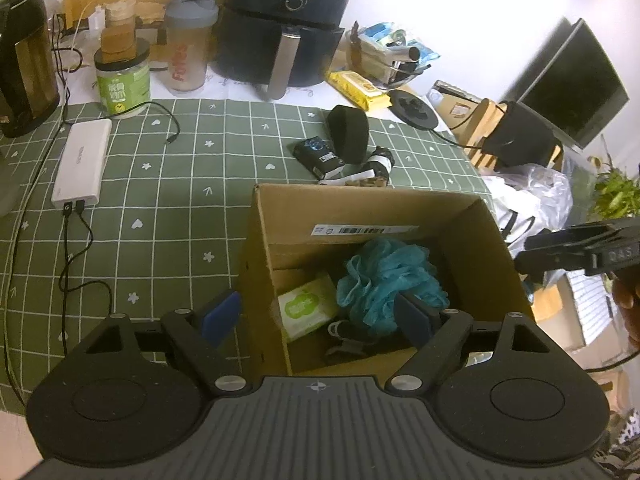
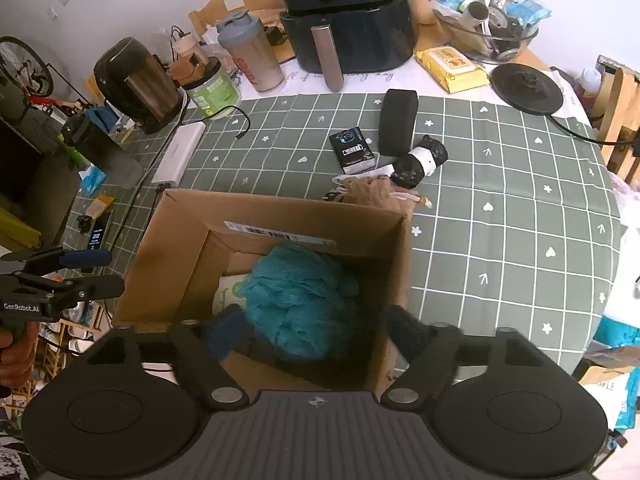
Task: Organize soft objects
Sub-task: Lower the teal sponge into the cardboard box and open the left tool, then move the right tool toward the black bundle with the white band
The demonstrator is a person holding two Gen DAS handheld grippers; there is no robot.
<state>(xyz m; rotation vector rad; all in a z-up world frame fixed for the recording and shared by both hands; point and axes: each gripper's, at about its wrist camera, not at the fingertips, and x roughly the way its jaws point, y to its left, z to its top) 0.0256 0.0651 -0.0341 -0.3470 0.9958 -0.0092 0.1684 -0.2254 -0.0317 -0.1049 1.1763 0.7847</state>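
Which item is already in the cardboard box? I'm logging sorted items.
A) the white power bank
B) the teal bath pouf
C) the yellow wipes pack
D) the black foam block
B: the teal bath pouf lies inside the cardboard box, beside a green tissue pack.

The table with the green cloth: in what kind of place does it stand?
Most likely a home kitchen or dining corner. An air fryer, a kettle and a shaker bottle stand along the back of the table, and a bicycle stands at the far left.
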